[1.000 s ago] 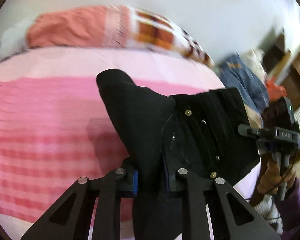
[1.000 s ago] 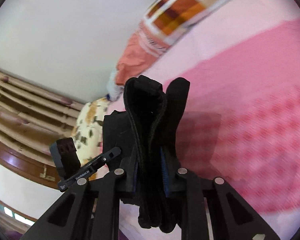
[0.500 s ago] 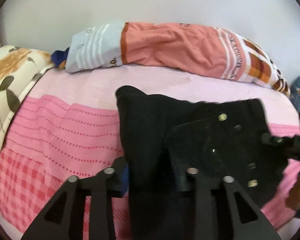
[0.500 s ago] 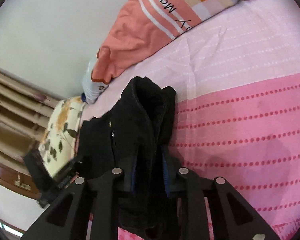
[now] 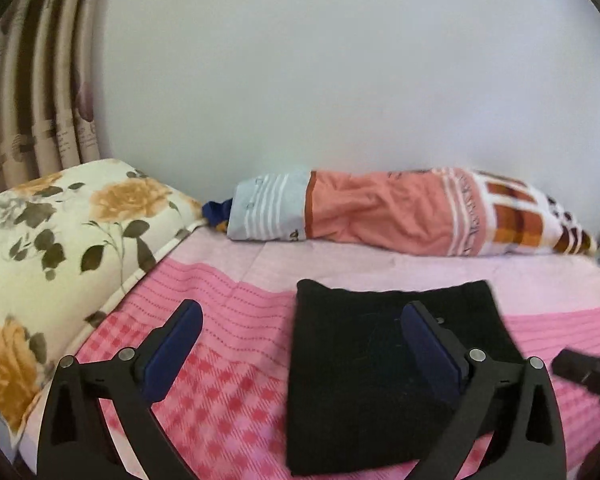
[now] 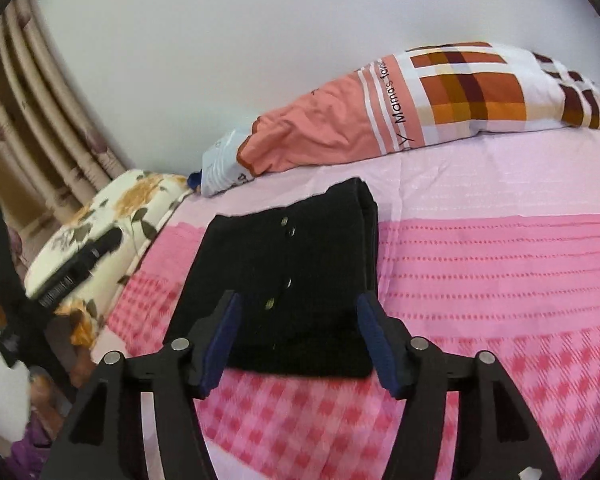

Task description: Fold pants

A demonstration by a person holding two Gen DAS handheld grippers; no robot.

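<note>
The black pants (image 5: 364,376) lie folded into a flat rectangle on the pink bedspread (image 5: 236,360); in the right wrist view the pants (image 6: 296,280) show a row of metal snaps. My left gripper (image 5: 304,320) hangs above their left part with its jaws opening wide, nothing pressed between the blue pads (image 5: 172,352). My right gripper (image 6: 298,332) hovers over the near edge of the pants, its jaws opening too, pads clear of the cloth. The other gripper shows as a blurred black shape (image 6: 60,276) at the left of the right wrist view.
A floral pillow (image 5: 52,256) lies at the bed's left end. A long orange, striped and checked bolster (image 5: 400,216) runs along the white wall (image 5: 340,80). Curtains (image 5: 32,92) hang at the far left. Pink bedspread (image 6: 480,280) stretches to the right of the pants.
Both grippers have let go of the black pants and drawn back. The pants, held bunched up in the jaws before, now lie flat and folded on the bed.
</note>
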